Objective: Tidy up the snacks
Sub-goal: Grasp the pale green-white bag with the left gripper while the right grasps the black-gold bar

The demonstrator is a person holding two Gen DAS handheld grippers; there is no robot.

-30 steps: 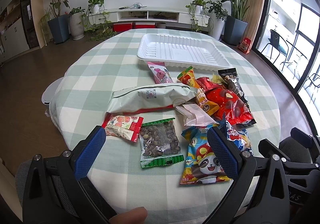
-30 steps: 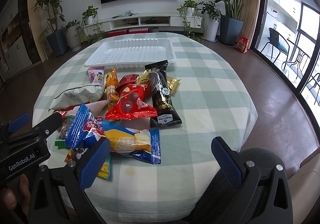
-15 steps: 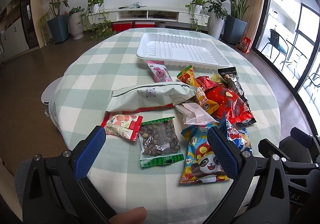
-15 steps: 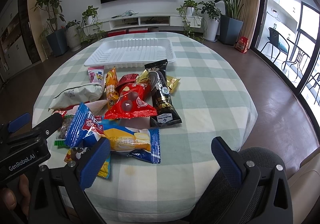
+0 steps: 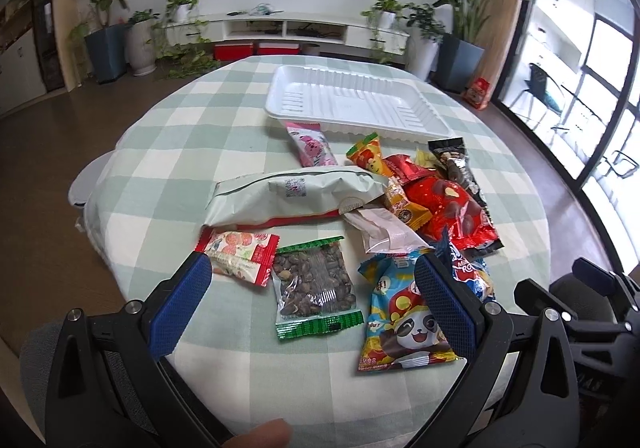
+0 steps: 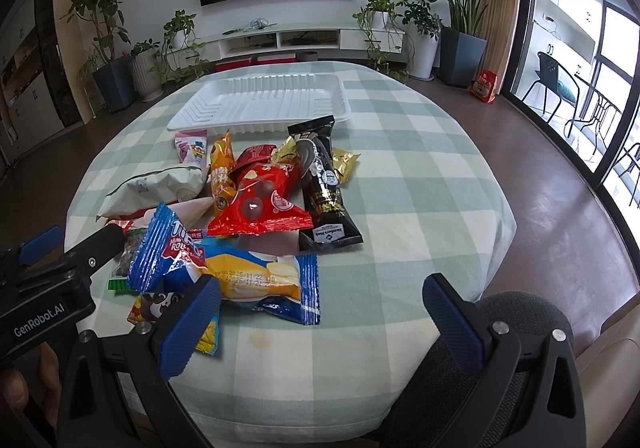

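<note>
- Our left gripper (image 5: 312, 304) hangs low over the near edge of the tabletop (image 5: 192, 136), its blue pads wide apart and holding nothing; the clear bag of seeds (image 5: 314, 284) with green ends lies right between them.
- Our right gripper (image 6: 320, 320) is likewise spread wide and empty, at the bottom of its frame, with the blue-and-yellow chip bag (image 6: 260, 280) just ahead of its left pad.
- The snacks sit in a loose heap mid-frame: the long pale green bag (image 5: 292, 196), the red chocolate bag (image 5: 456, 208), the panda packet (image 5: 400, 320) and the pink packet (image 5: 312, 144) among them. The white tray (image 5: 352, 104) lies empty beyond them, toward the upper middle, the pink packet's far end touching its near rim.
- We judge the step in hand is the first pick, and the seed bag looks the easiest start, since it lies flat and apart from the overlapping pile.
- To do it well, we would lower the pads astride the bag's narrow width, close on the body rather than the slippery crimped ends, and lift straight up before carrying it over the heap.
- The small red-and-white packet (image 5: 240, 252) lies just beside the left pad, so we should keep that pad clear of it when closing.
</note>
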